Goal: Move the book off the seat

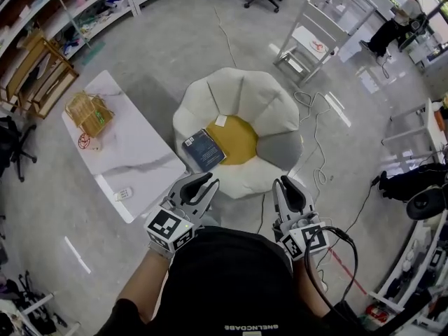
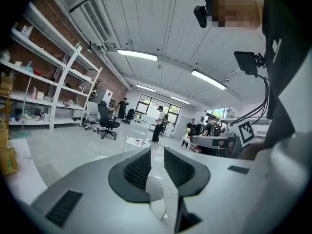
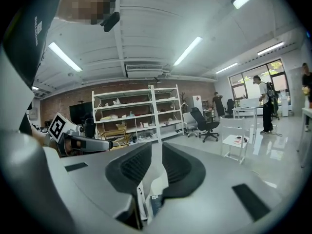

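Observation:
A dark blue book (image 1: 204, 150) lies flat on the flower-shaped seat (image 1: 238, 93), on the left of its yellow centre (image 1: 238, 138). The seat has white petals. Both grippers are just short of the seat's near edge and point at it. My left gripper (image 1: 207, 183) is a little below the book, its jaws a narrow gap apart with nothing in them (image 2: 157, 162). My right gripper (image 1: 283, 185) is near the seat's front right, also slightly parted and empty (image 3: 157, 165). A dark corner with a white label, likely the book (image 3: 155, 204), shows low between the right jaws.
A white marble low table (image 1: 140, 152) stands left of the seat with a wicker basket (image 1: 87, 112) and a small remote (image 1: 123, 194). A grey cushion (image 1: 280, 149) fills the seat's right side. Cables (image 1: 315, 117) run over the floor at right; a white chair (image 1: 311, 37) is beyond.

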Available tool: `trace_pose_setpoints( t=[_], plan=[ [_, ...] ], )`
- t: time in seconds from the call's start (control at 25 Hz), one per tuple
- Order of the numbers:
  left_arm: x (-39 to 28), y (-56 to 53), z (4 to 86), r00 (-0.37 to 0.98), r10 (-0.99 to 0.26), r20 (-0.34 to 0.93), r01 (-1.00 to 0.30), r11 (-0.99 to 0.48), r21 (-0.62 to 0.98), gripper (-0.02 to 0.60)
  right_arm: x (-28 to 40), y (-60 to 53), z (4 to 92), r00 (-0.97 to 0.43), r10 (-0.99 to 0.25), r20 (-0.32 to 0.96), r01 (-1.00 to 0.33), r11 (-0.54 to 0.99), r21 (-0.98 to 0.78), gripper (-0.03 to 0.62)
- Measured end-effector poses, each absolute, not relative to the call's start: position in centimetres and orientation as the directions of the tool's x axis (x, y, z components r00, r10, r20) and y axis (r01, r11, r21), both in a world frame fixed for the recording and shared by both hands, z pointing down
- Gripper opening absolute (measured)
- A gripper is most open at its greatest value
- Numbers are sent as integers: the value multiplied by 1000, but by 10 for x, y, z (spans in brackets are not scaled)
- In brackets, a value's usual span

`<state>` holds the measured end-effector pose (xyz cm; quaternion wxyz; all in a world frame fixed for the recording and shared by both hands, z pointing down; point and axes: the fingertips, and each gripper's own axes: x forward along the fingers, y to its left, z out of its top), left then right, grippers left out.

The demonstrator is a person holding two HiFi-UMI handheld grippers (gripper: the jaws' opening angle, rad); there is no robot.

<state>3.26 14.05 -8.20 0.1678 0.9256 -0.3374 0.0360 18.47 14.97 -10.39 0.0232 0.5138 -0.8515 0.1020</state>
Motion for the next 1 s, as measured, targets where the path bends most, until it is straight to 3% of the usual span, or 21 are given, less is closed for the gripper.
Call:
trace_pose_setpoints(
  t=[0.52, 1.0],
  plan=[
    [-28, 79, -45, 711, -654, 257, -698, -612, 372, 94, 168, 89, -38, -506, -814, 285, -861, 461, -213, 112],
    [-29, 76, 4, 579, -709, 403, -803, -410, 433, 171, 134, 38, -19, -674, -649, 353, -739, 599, -310, 225]
  ],
)
